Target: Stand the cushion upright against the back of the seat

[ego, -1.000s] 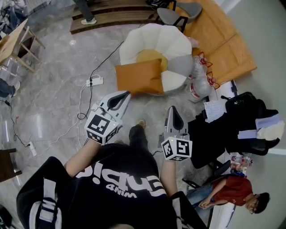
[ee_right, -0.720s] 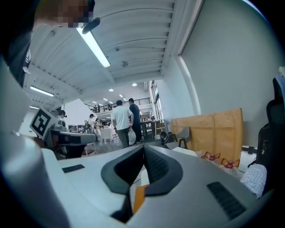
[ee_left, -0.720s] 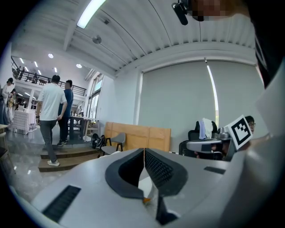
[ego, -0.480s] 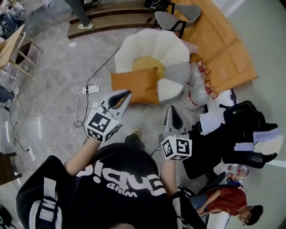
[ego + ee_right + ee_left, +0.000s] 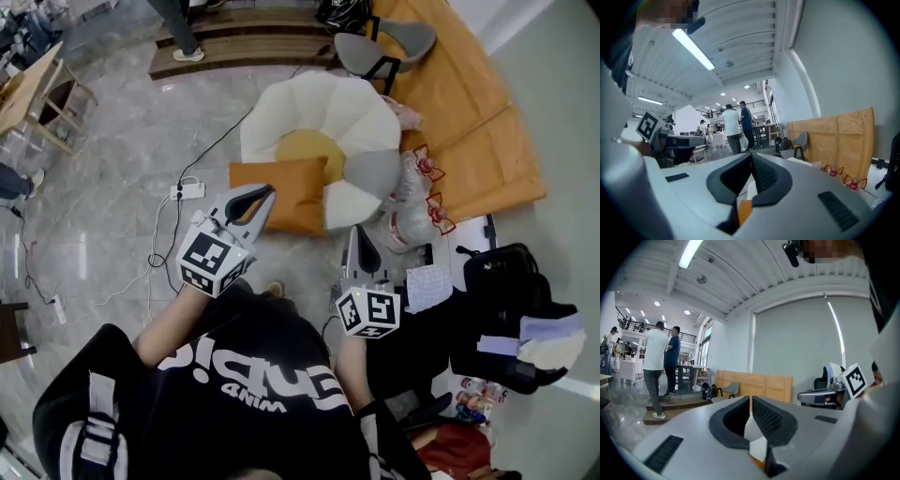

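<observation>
An orange cushion lies flat across the near edge of a white petal-shaped floor seat with a yellow centre. My left gripper is shut and empty. Its tip overlaps the cushion's left part in the head view, held above it. My right gripper is also shut and empty, just right of the cushion's near corner. In the left gripper view the shut jaws of the left gripper point level, and a sliver of orange cushion shows beneath them. The right gripper shows the same.
A power strip with cables lies on the floor left of the cushion. Bags with red handles sit right of the seat, with black bags and paper nearer. A grey chair, orange boards and a wooden step stand behind.
Both grippers have moved forward toward the seat, still shut. The cushion and seat now sit closer, and the left gripper's tip has come over the cushion.
</observation>
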{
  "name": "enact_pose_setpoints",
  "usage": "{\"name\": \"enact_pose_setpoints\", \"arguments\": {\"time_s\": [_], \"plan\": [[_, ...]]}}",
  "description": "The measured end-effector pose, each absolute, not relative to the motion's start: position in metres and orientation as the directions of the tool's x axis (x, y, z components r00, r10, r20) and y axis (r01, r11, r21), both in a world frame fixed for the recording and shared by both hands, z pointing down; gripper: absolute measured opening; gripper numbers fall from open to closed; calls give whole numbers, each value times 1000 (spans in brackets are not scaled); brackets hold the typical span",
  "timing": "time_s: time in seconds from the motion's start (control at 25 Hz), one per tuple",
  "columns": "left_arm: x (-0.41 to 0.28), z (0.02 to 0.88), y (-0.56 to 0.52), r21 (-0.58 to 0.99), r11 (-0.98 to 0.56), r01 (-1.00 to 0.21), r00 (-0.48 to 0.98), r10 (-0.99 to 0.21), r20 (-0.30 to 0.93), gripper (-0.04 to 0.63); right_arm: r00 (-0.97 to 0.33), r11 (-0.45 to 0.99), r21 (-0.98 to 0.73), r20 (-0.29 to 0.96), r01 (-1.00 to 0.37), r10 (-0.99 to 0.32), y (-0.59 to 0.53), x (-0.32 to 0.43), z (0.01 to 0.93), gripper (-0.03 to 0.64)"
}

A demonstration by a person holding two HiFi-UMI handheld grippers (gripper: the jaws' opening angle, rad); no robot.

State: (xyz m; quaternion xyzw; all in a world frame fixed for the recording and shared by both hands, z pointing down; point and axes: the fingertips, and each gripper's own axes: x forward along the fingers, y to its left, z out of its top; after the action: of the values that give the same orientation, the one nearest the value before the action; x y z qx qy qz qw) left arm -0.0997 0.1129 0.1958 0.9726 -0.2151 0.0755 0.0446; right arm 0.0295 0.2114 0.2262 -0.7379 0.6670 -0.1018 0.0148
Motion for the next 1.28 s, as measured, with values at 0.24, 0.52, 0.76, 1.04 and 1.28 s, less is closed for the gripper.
{"name": "enact_pose_setpoints", "arguments": {"time_s": [0.24,0.52,0.76,1.04,1.28], "plan": [[-90,191,97,28,-885,-464,876,-454,164,9,51,-72,-167,127,-983,-991,193,40,227,21],[-62,196,78,22,-892,-452,882,-443,162,9,78,-101,-168,140,-981,-987,179,68,233,21],[-42,203,44,37,-900,-433,891,-422,164,9,95,-118,-160,146,-980,-985,149,83,236,22],[-14,210,-13,56,-914,-402,905,-388,173,9,107,-131,-153,157,-980,-982,90,110,236,21],[-2,213,-77,49,-932,-360,921,-346,180,9,117,-137,-127,151,-982,-982,15,118,230,21]]}}
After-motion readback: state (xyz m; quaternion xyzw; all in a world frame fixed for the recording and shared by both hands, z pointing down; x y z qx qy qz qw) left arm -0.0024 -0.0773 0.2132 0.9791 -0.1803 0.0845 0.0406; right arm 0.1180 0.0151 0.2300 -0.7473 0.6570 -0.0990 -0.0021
